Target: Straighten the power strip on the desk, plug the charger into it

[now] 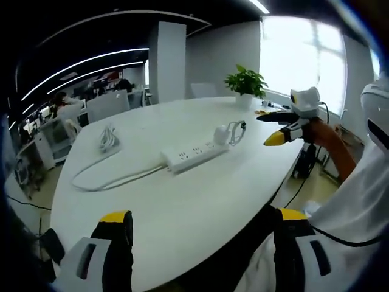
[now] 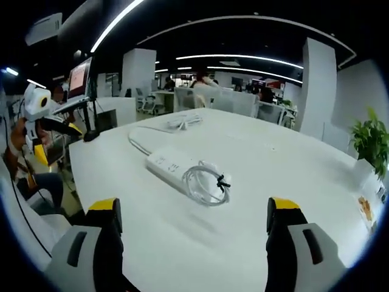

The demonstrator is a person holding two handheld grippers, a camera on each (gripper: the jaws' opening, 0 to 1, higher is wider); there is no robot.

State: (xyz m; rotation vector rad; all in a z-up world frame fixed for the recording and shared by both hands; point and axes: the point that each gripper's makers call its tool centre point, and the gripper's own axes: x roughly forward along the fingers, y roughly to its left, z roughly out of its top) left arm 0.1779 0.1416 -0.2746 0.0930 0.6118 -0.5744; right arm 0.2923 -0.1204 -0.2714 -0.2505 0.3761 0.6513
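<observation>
A large white desk with a rounded edge stands in an open office. In the left gripper view, the left claw hovers at the near edge of the desk, its two yellow-tipped jaws spread wide with nothing between them. A white power strip lies flat on the desk, near its middle and angled across it. Its white cord loops away to the left and ends in a small bundle farther back on the desk. A white charger sits at the right end of the power strip, touching or just beside it; whether it is plugged in cannot be told. Its coiled cable lies just right of it. A potted green plant stands at the far right of the desk, by a bright window. The right claw enters from the right, held over the desk's right edge.

In the right gripper view, the right claw also hovers above the desk, jaws wide and empty. The power strip lies ahead, with the coiled cable at its near end. The left claw shows at the far left, off the desk's edge, with its jaws apart. Office desks and seated people fill the background.
</observation>
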